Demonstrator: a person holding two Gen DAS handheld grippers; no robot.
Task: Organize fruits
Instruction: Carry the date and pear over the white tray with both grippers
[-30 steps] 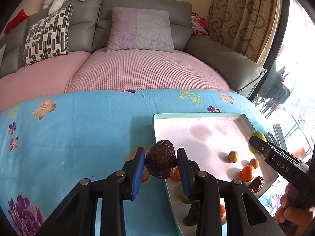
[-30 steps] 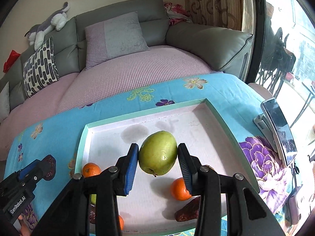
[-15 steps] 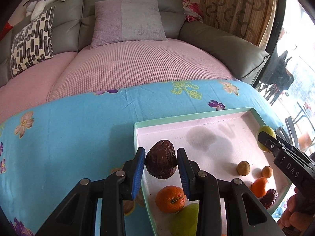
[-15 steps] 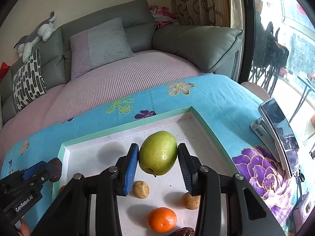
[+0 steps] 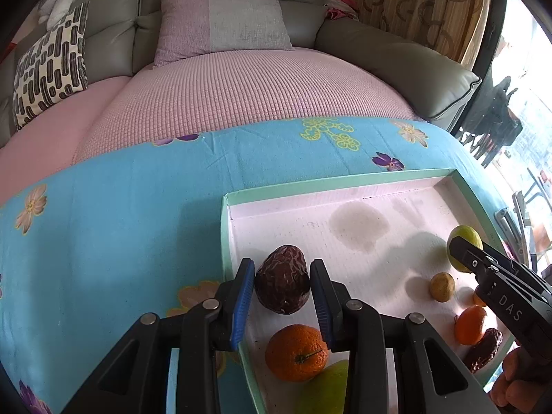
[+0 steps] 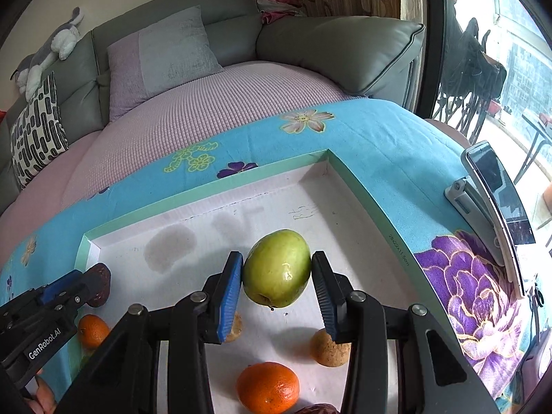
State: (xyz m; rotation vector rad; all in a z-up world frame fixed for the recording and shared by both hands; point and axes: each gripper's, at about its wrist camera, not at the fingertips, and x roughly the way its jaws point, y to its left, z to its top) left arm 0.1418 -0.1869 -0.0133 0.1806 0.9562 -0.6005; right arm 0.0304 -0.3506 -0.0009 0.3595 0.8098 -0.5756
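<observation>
My left gripper [image 5: 282,284] is shut on a dark brown wrinkled fruit [image 5: 282,280] and holds it above the near left part of the white tray [image 5: 310,186]. My right gripper [image 6: 277,274] is shut on a green apple [image 6: 277,268] above the tray's middle [image 6: 352,176]. In the left wrist view an orange [image 5: 296,352], a second green fruit [image 5: 326,391], a small brown round fruit [image 5: 442,286], another orange [image 5: 470,324] and a dark date [image 5: 483,349] lie in the tray. The right gripper [image 5: 465,257] shows at that view's right edge.
The tray sits on a blue flowered cloth [image 5: 120,214]. A grey sofa with a pink cover [image 5: 241,86] lies behind. A phone on a stand [image 6: 490,200] is right of the tray. The left gripper [image 6: 72,286] reaches in at the tray's left edge.
Both grippers moved forward over the tray with their fruits still held; the left one shifted from the tray's left edge to above its floor.
</observation>
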